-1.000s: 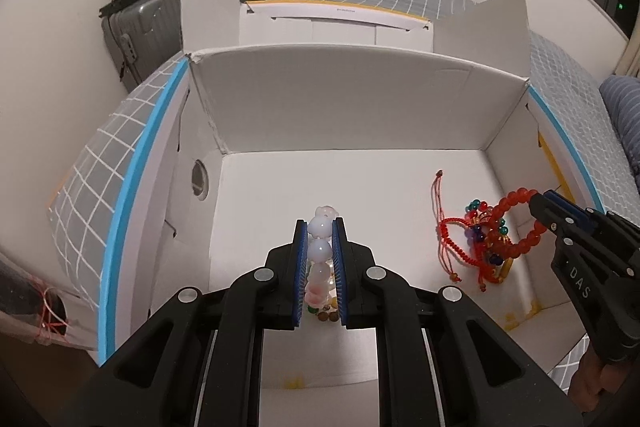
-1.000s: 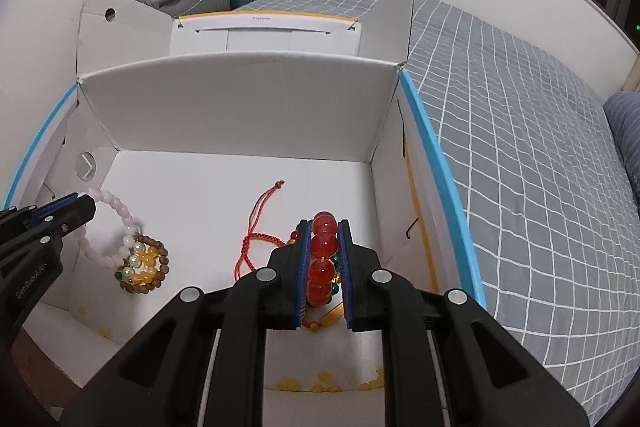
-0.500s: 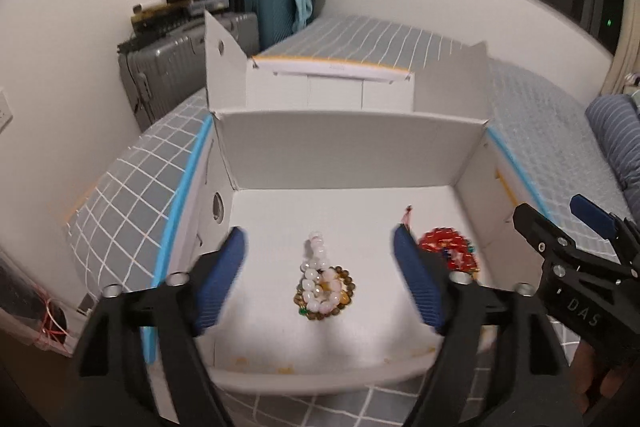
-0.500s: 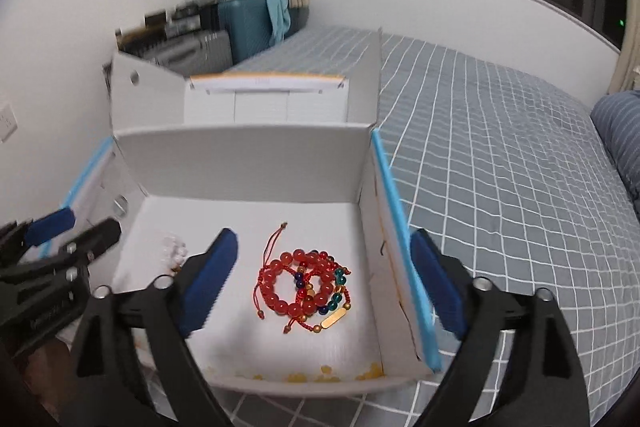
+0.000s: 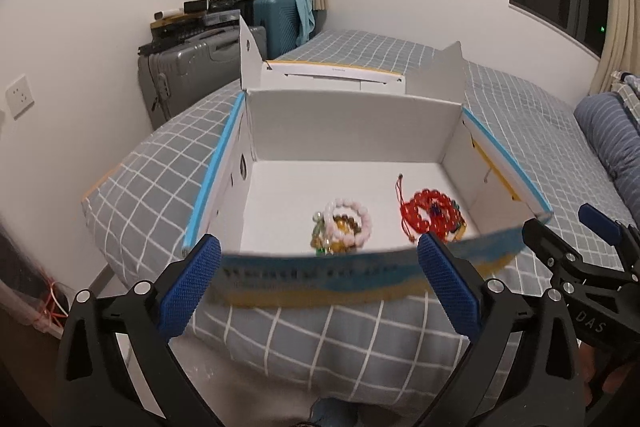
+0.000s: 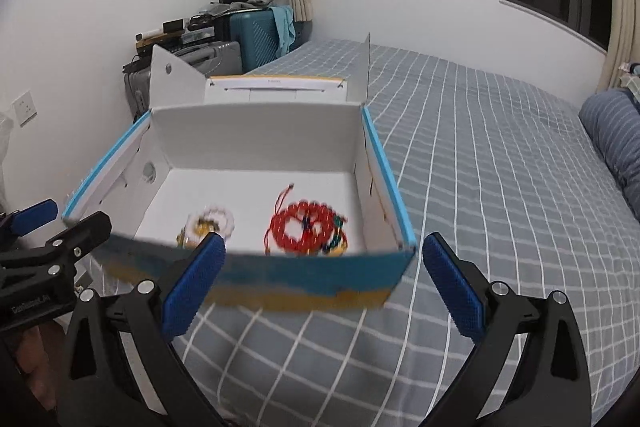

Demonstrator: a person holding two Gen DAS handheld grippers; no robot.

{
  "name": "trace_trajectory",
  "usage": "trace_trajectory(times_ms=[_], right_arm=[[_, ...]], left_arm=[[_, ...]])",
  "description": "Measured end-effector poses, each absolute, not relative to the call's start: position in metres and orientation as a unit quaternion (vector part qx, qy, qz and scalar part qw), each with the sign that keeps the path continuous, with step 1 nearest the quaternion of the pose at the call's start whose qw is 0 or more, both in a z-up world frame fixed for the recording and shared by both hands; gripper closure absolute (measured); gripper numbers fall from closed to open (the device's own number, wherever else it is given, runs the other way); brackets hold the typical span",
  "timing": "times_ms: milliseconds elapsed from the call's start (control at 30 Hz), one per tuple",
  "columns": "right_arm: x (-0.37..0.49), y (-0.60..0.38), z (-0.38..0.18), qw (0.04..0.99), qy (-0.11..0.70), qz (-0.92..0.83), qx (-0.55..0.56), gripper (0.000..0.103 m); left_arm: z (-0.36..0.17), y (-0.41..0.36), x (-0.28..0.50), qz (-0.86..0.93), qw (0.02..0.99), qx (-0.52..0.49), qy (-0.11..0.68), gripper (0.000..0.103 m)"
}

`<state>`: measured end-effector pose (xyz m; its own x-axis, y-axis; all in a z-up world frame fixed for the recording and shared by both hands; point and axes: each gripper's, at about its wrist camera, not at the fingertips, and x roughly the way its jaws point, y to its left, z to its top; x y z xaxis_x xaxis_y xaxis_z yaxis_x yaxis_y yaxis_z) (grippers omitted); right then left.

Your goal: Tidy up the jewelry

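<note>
Left wrist view: left gripper (image 5: pixel 320 279), jaws just spread wide, nothing between them, short of the white cardboard box (image 5: pixel 352 125) on the grey checked bed (image 5: pixel 320 331). A pale pink bead bracelet (image 5: pixel 347 223) lies flat beside red bead bracelets (image 5: pixel 434 215).

Right wrist view: right gripper (image 6: pixel 322 279) likewise just released, empty; red bracelets (image 6: pixel 304 227) by the box's right wall, their cord trailing towards the far wall.

I see 2 heaps in the box (image 5: pixel 348 131): pale pink bracelet (image 5: pixel 347 223) left, red beads (image 5: pixel 432 215) right, apart
</note>
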<state>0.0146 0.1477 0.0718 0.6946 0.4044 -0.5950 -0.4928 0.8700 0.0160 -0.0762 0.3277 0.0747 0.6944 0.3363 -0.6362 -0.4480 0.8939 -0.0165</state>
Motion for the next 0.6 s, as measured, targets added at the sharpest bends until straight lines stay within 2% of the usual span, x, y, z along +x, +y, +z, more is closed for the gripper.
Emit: trace_trajectory(times_ms=[600], right_arm=[[0.006,0.144,0.063,0.916,0.31,0.243,-0.075,0.008]], left_arm=[[0.063,0.317,-0.088,0.219,0.915,-0.074,0.331,0.006]])
